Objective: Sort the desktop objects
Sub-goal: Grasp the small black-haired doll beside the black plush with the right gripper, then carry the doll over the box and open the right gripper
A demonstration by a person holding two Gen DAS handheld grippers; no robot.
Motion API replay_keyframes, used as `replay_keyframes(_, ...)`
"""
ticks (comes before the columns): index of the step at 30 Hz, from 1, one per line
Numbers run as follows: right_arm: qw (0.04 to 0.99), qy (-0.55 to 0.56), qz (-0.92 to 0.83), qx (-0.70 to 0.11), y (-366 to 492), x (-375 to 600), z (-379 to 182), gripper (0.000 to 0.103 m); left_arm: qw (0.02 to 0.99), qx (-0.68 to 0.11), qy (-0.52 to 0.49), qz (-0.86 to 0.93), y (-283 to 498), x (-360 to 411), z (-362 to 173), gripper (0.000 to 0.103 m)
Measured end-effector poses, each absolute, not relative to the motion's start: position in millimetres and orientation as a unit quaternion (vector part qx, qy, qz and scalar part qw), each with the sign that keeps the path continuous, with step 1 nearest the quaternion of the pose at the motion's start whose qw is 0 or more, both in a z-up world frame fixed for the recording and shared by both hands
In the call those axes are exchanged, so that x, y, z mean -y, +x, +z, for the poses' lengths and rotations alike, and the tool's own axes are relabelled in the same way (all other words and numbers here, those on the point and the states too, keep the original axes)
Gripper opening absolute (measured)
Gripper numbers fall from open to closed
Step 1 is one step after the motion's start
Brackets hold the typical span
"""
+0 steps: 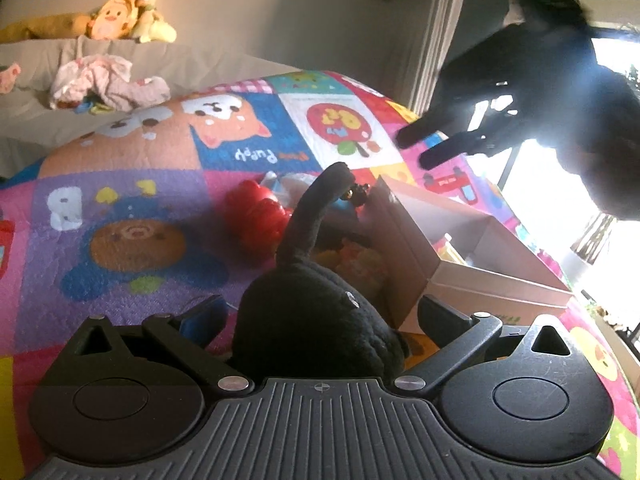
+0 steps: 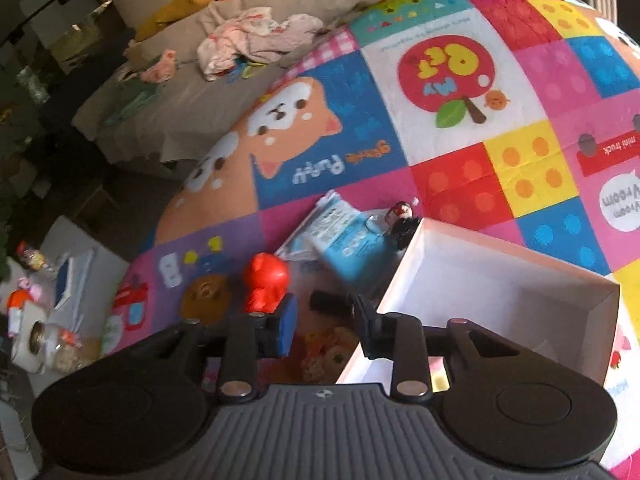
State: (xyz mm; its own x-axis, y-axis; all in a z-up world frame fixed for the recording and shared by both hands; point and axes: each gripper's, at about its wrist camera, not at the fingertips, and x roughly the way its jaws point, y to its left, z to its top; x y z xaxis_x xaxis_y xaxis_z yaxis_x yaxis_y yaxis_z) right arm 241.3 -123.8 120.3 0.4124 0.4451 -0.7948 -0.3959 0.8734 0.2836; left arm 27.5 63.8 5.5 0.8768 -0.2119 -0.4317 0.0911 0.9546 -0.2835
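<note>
My left gripper (image 1: 320, 316) is shut on a black plush toy (image 1: 312, 312) whose long tail curves up in front of the camera, held above the colourful mat next to the white box (image 1: 500, 280). A red toy figure (image 1: 256, 216) lies on the mat beyond it. In the right wrist view my right gripper (image 2: 326, 328) is open and empty, low over a small orange-yellow patterned item (image 2: 328, 354) at the box's left side. The red figure (image 2: 266, 282), a blue packet (image 2: 348, 240) and a small doll figure (image 2: 402, 216) lie just ahead. The white box (image 2: 500, 280) looks empty.
The colourful cartoon play mat (image 2: 460, 140) covers the surface. A beige sofa (image 2: 200, 92) with crumpled clothes and plush toys stands beyond. The other gripper and arm show as a dark shape (image 1: 520, 92) against a bright window. Jars and clutter (image 2: 44, 336) lie at far left.
</note>
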Motion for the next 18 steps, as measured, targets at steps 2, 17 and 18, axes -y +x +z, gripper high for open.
replay_keyframes(2,0.848,0.022,0.226,-0.479,257.8,118.8,111.4,0.05,0.961,-0.234,-0.126,-0.08,26.6,-63.6,5.5,0.103)
replay_keyframes(17,0.824,0.037,0.077,-0.561,390.5,60.6,18.9,0.035,0.955,-0.237,-0.158,-0.081,26.5,-76.5,5.8,0.103)
replay_keyframes(18,0.819,0.042,0.093,-0.564,385.5,58.8,17.8,0.036,0.954,-0.239,-0.156,-0.088,25.3,-76.2,6.5,0.103)
